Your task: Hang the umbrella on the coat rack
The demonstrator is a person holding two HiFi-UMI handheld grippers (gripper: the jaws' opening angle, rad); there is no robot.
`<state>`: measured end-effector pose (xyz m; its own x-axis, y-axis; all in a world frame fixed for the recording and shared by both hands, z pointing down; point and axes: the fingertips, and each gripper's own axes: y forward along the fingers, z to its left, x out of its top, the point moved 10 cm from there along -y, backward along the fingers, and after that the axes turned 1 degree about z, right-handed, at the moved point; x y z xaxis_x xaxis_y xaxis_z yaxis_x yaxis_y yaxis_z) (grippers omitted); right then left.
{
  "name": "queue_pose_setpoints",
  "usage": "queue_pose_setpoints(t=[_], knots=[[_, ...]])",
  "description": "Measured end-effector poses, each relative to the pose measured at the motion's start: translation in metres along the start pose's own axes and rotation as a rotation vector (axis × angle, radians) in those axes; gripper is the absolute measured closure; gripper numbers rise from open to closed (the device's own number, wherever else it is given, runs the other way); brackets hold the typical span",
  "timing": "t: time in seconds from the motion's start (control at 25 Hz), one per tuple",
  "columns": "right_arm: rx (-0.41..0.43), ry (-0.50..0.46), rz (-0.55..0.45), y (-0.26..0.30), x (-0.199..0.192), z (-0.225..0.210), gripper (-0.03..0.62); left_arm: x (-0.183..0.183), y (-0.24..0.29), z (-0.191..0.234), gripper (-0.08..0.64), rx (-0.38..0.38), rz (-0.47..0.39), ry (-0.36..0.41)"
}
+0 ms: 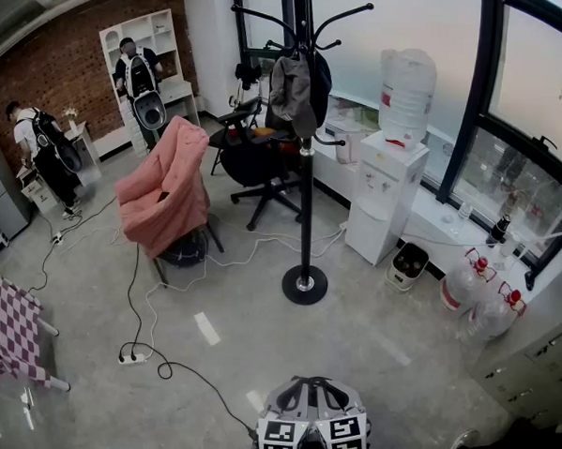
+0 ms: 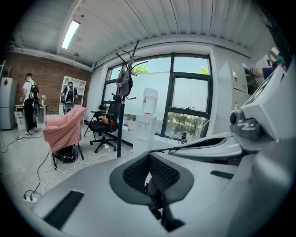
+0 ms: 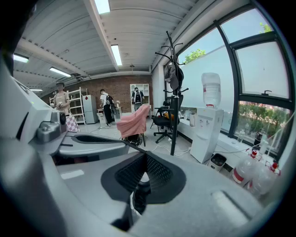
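Observation:
The black coat rack (image 1: 307, 192) stands mid-room on a round base, and a grey garment (image 1: 293, 90) hangs from its upper hooks. It also shows as the coat rack (image 2: 121, 111) in the left gripper view and the coat rack (image 3: 174, 106) in the right gripper view. I cannot make out an umbrella in any view. My left gripper (image 1: 298, 391) and right gripper (image 1: 334, 392) sit side by side at the bottom edge, well short of the rack. The left gripper (image 2: 150, 163) has its jaws closed together, and so does the right gripper (image 3: 144, 163). A dark slim shape shows in each notch; I cannot tell what it is.
A chair draped in pink cloth (image 1: 166, 189) and a black office chair (image 1: 258, 161) stand left of the rack. A water dispenser (image 1: 388, 192) and several water jugs (image 1: 479, 295) line the window side. Cables and a power strip (image 1: 131, 357) lie on the floor. Two persons stand far back left.

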<state>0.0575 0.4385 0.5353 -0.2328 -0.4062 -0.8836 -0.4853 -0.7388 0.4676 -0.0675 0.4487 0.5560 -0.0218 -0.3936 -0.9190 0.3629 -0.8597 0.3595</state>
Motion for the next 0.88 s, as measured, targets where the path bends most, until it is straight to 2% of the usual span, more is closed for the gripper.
queue_pose_setpoints(t=[0.36, 0.68, 0.88], knots=[[-0.002, -0.007, 0.010, -0.005, -0.009, 0.001, 0.591, -0.002, -0.002, -0.008, 0.551, -0.024, 0.001, 0.021], [0.064, 0.004, 0.007, 0.001, -0.011, 0.000, 0.589, -0.003, 0.001, -0.006, 0.551, -0.010, 0.012, 0.020], [0.035, 0.012, 0.004, 0.011, -0.007, -0.008, 0.589, 0.000, 0.013, -0.001, 0.551, -0.023, 0.007, 0.023]])
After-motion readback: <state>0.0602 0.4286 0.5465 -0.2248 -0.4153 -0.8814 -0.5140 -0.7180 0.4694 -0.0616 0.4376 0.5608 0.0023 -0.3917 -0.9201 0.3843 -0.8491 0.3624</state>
